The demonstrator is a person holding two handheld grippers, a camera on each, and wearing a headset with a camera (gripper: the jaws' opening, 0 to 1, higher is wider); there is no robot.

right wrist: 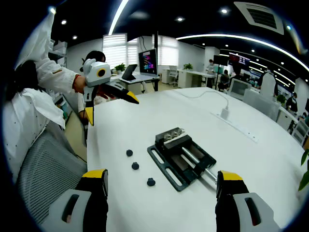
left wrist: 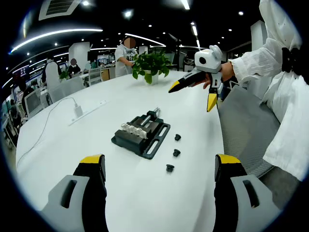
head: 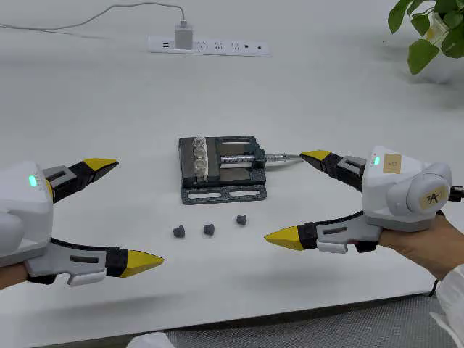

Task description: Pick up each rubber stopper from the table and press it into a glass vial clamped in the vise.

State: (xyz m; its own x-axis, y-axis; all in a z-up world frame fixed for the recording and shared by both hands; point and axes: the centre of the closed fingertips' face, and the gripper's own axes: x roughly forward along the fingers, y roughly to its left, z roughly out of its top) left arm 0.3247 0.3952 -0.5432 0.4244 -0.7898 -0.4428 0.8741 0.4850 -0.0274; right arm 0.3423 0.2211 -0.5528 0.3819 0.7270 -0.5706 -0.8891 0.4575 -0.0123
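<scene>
A black vise (head: 222, 170) stands mid-table with a row of glass vials (head: 199, 158) clamped at its left end. Three dark rubber stoppers (head: 179, 231) (head: 209, 230) (head: 241, 219) lie in a line just in front of it. My left gripper (head: 130, 212) hovers open to the left of the stoppers, and my right gripper (head: 290, 196) hovers open to their right, beside the vise's screw handle (head: 279, 156). Neither holds anything. In the left gripper view the vise (left wrist: 141, 134) and stoppers (left wrist: 176, 152) lie ahead of the jaws; the right gripper view shows the vise (right wrist: 181, 157) and stoppers (right wrist: 135, 166) likewise.
A white power strip (head: 209, 46) with a plugged-in charger (head: 183, 35) lies at the table's far side. A potted plant (head: 431, 32) stands at the far right corner. The table's front edge (head: 290, 308) runs close below the grippers. People stand far behind.
</scene>
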